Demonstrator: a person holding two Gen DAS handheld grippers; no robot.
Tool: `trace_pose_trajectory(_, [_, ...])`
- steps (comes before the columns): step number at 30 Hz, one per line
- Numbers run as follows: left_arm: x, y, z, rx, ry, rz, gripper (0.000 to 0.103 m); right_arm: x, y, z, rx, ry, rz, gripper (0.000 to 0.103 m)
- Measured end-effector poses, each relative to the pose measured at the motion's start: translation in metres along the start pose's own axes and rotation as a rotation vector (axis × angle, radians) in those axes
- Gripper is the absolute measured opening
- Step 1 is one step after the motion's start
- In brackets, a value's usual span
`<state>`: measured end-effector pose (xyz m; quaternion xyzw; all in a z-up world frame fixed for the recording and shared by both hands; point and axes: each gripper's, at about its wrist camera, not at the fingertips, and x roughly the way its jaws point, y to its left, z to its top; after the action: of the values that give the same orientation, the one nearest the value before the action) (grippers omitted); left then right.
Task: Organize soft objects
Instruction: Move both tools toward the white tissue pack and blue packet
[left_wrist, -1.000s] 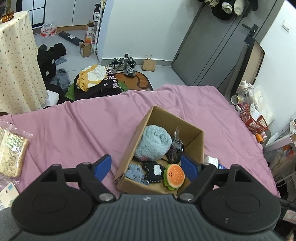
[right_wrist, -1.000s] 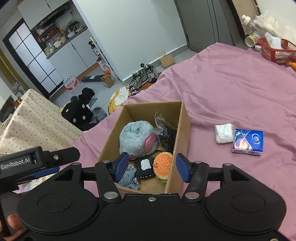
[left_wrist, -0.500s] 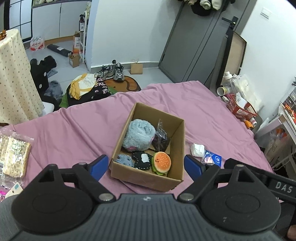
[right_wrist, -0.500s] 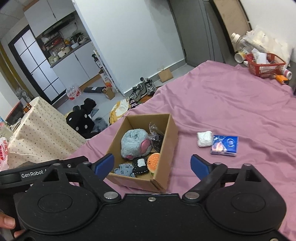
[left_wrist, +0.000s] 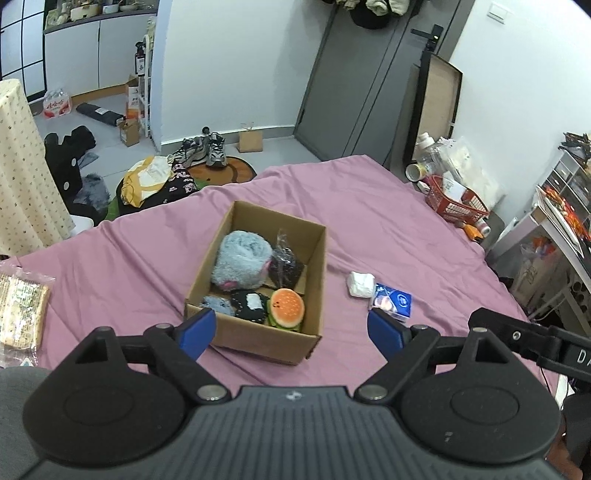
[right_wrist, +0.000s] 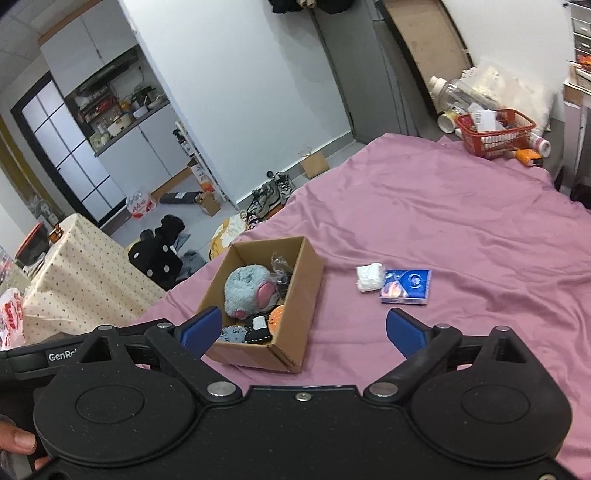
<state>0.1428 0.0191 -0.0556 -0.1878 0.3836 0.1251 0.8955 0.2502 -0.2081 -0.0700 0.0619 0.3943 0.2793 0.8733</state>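
Still, from the left wrist view, the left gripper (left_wrist: 291, 328) hangs above the near edge of the pink bed sheet (left_wrist: 388, 221) with its jaws spread wide and nothing between them, and the cardboard box (left_wrist: 258, 336) sits just beyond, already holding a fluffy blue plush (left_wrist: 242, 264), a burger toy (left_wrist: 286, 306), a dark pouch (left_wrist: 250, 304) and a crinkly black bag (left_wrist: 284, 266). To the right of the box, a white wad (left_wrist: 360, 284) and a blue tissue pack (left_wrist: 393, 301) lie touching on the sheet, and these look like what is left to put away. The risk, as I judge it, is that a grab aimed at the wad also catches the loose sheet, or nudges the pack away. From the right wrist view, the right gripper (right_wrist: 304, 330) is likewise wide and empty, held back over the near sheet, with the box to the left and the wad (right_wrist: 368, 277) and pack (right_wrist: 406, 286) straight ahead, farther off. Since the box is nearly full at its near end, a careless drop could land on the burger toy (right_wrist: 276, 316) and roll out, and both grippers reaching together could collide, since each shows at the edge of the other's view
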Motion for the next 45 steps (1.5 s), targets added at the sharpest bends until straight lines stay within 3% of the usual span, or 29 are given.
trace_pose_trajectory(6, [-0.002,-0.013,-0.003,-0.012,-0.007,-0.041,0.088,-0.005,-0.023,-0.004,0.054,-0.011,-0.011,0.096])
trace_pose_trajectory(15, [0.007,-0.037,-0.005,0.011,-0.028,-0.041,0.088,0.004,-0.052,-0.003,0.124,-0.016,0.009,0.096])
trace_pose_trajectory(36, [0.085,-0.086,0.019,-0.046,0.023,0.007,0.088,0.061,-0.128,0.021,0.356,0.038,0.062,0.1])
trace_pose_trajectory(40, [0.1,-0.096,0.022,-0.057,0.015,0.013,0.088,0.076,-0.139,0.029,0.391,0.058,0.067,0.098])
trace_pose_trajectory(45, [0.126,-0.104,0.025,-0.084,0.032,0.013,0.085,0.101,-0.158,0.032,0.437,0.076,0.098,0.087])
